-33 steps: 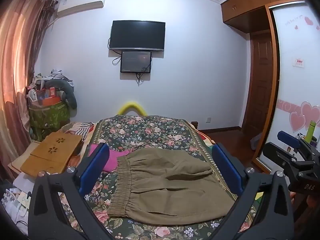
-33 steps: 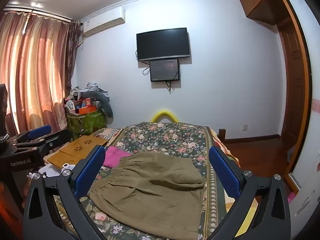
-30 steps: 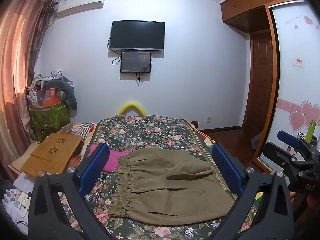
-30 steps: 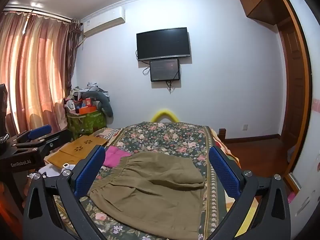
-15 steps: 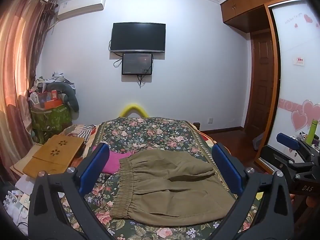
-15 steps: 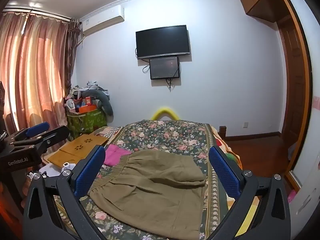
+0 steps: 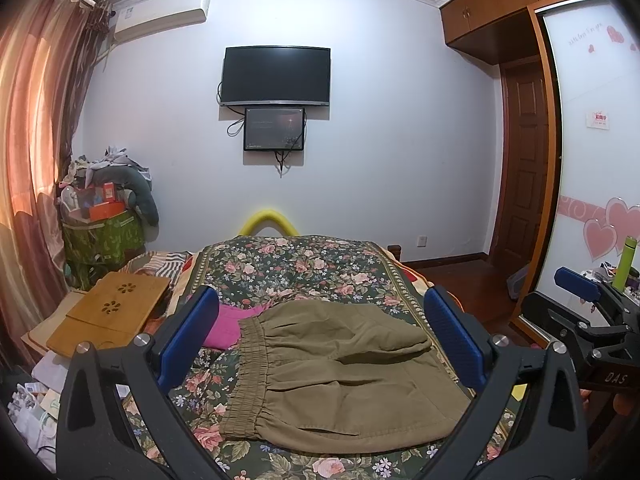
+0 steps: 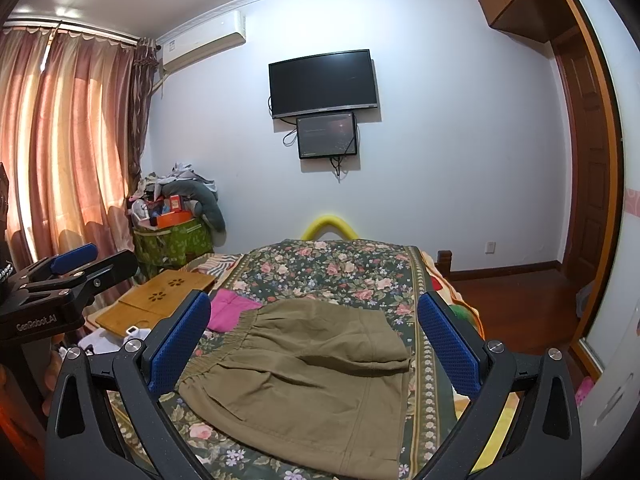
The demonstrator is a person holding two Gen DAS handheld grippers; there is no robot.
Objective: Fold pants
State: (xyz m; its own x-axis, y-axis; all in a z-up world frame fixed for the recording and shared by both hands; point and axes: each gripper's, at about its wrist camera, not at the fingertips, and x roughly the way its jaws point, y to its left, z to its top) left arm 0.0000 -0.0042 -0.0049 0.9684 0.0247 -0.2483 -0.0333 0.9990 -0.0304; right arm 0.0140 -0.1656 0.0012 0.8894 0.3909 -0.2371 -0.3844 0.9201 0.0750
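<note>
Olive-brown pants lie folded on the floral bedspread, elastic waistband to the left; they also show in the right wrist view. My left gripper is open and empty, held above and in front of the pants. My right gripper is open and empty too, above the pants. Each gripper shows in the other's view: the right one at the right edge, the left one at the left edge.
A pink cloth lies left of the waistband. A wooden lap desk sits left of the bed. A green bag piled with things stands by the curtain. A TV hangs on the far wall. A wardrobe and door are right.
Both grippers have tilted or risen slightly, so the room sits a little lower in the views. The pants have not moved.
</note>
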